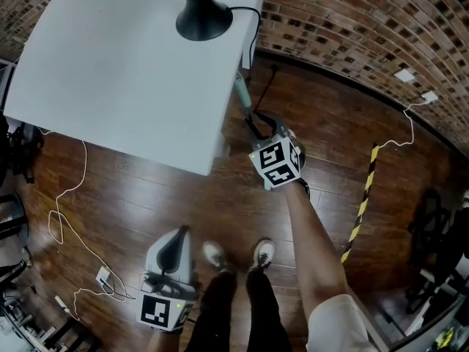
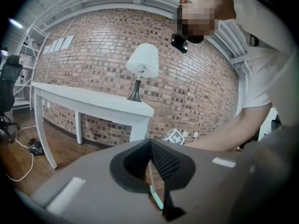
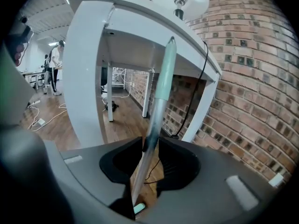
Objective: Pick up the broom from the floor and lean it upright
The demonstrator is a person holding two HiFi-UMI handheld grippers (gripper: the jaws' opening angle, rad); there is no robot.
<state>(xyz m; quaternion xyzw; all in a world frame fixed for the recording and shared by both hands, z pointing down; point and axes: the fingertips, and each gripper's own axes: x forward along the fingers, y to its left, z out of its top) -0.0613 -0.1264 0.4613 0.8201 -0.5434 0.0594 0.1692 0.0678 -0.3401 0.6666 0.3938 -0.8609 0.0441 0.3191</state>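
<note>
The broom's handle (image 1: 244,100), pale metal with a teal grip at its top, stands upright against the corner of the white table (image 1: 110,72). In the right gripper view the handle (image 3: 161,92) rises between my jaws, its tip resting under the tabletop edge. My right gripper (image 1: 258,125) is around it and open (image 3: 148,146): the handle lies along the left jaw, with a gap to the right one. The broom's head is hidden. My left gripper (image 1: 179,235) hangs low by the person's legs, its tips together (image 2: 150,143), holding nothing.
A black lamp base (image 1: 203,17) stands on the table, with its cord running down the side near the broom. White cables (image 1: 69,196) snake over the wooden floor at left. A yellow-black strip (image 1: 363,204) lies at right. A brick wall (image 1: 352,28) curves behind. The person's shoes (image 1: 238,254) are below.
</note>
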